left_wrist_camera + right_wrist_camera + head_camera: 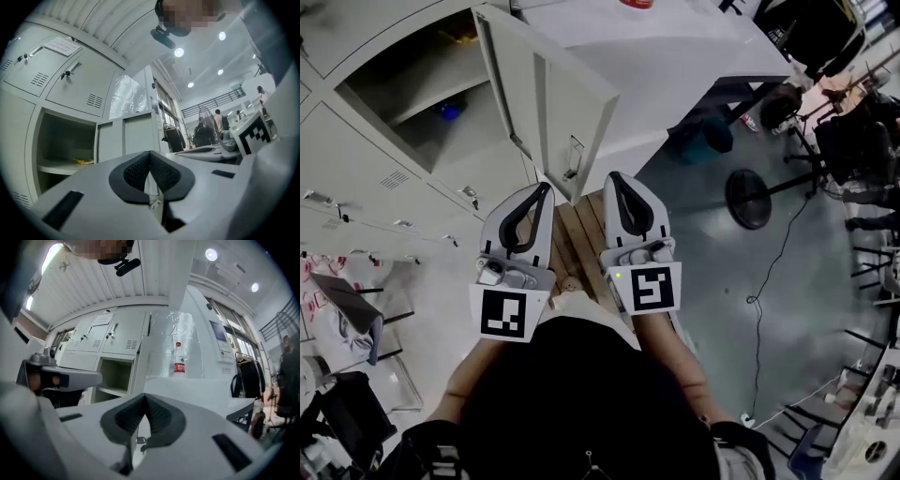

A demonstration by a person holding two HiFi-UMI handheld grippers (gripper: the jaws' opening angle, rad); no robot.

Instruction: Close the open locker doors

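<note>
A grey locker bank (366,159) fills the left of the head view. One compartment (412,94) stands open, and its door (548,98) swings out toward me. Just short of the door's free edge, my left gripper (547,187) and right gripper (612,176) sit side by side. Both are shut and empty. In the left gripper view the left gripper (150,153) points at the door (126,136) beside the open compartment (65,145). In the right gripper view the right gripper (145,397) faces the door's edge (140,364) and the compartment (115,373).
A white table (675,47) stands right of the door, with a bottle (178,359) on it. A round black base (748,199) and a cable (769,272) lie on the floor at right. A yellow item (83,161) rests on the locker shelf. People stand far off (218,119).
</note>
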